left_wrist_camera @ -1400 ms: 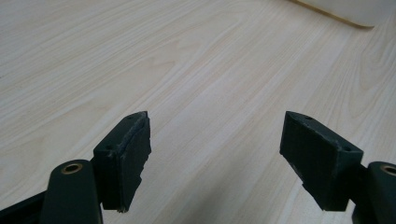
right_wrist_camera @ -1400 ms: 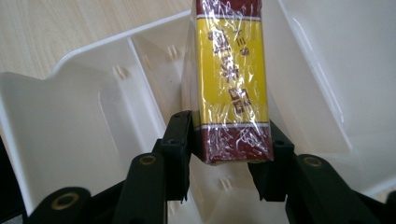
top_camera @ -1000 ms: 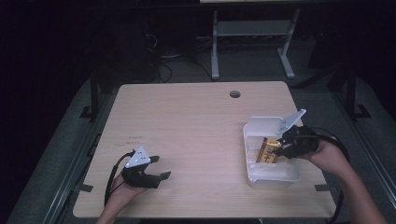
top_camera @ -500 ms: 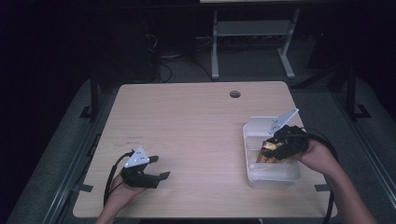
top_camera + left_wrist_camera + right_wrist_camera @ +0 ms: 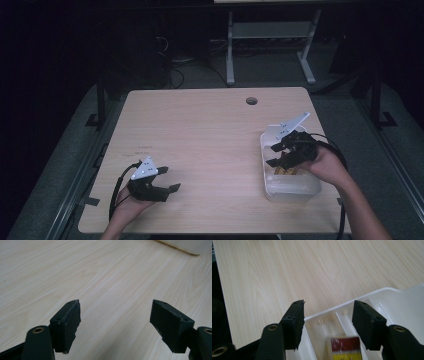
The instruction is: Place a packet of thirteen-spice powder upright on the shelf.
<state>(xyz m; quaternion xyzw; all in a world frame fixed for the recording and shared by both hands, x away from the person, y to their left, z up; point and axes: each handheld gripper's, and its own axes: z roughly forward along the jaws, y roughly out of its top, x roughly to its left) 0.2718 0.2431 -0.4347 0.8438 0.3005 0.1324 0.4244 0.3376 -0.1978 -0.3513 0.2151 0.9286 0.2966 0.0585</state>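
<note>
Right tongs (image 5: 276, 156): hovering over the left part of the white plastic bin (image 5: 314, 184) at the right side of the tabletop (image 5: 210, 140); jaws spread wide, nothing between them
Thing in hand: a small red-and-yellow box (image 5: 344, 348) lying in the bin, its printed top up; in the right gripper view it sits just below and between the two jaws, not touched by either
Left tongs (image 5: 167, 181): resting low at the near left, well apart from the bin; jaws wide open and empty over bare wood
Step, as I read it: getting a hold on the box to lift it out of the bin
Doing it well: bring the right tongs straight down so one jaw lands on each long side of the box, keeping the left jaw inside the bin's rim rather than outside it
Watch for: the bin is light and may slide or tip when the jaws close
Left hand's part: it could come over and steady the bin's near wall
</note>
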